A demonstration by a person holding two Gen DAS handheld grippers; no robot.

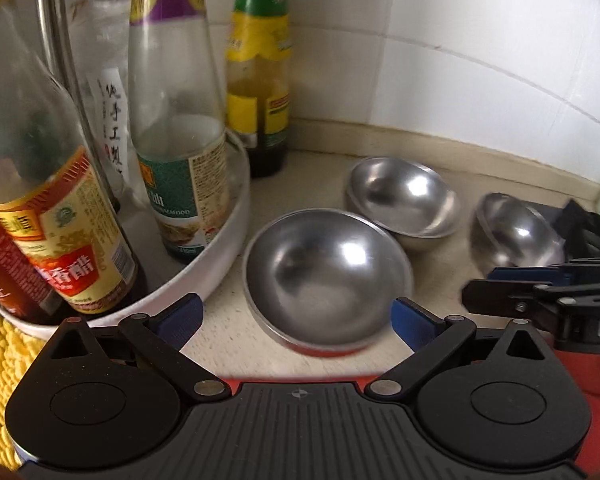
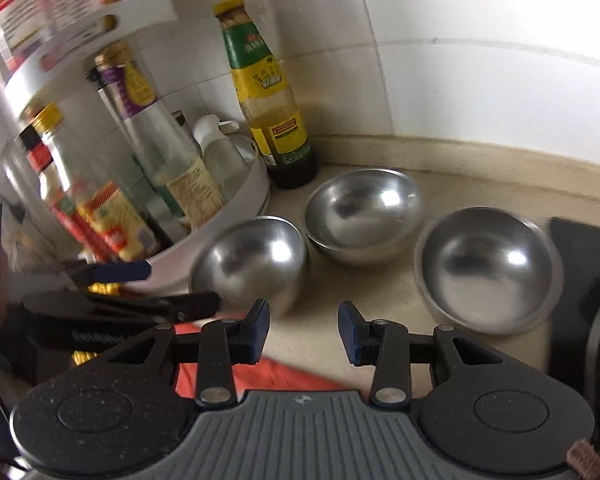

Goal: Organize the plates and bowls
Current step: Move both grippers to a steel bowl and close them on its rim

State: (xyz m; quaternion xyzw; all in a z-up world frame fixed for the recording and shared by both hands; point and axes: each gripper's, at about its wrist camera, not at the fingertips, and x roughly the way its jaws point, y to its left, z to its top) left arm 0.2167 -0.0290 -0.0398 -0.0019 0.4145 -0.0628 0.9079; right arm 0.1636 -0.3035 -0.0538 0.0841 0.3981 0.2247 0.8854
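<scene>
Three steel bowls (image 2: 364,216) sit, perhaps stacked, beside bottles (image 2: 272,100).

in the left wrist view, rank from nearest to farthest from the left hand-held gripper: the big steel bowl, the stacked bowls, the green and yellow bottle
From the left hand-held gripper:
1. Big steel bowl, just ahead between the fingers.
2. Stacked bowls, behind it to the right.
3. Green and yellow bottle, back by the tiled wall.

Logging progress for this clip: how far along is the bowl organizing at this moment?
Done: the back bowl looks already nested in another, a double rim showing. In hand: nothing; left gripper and right gripper are both open and empty. Left: the left bowl and the right bowl sit apart on the counter, unstacked.
</scene>
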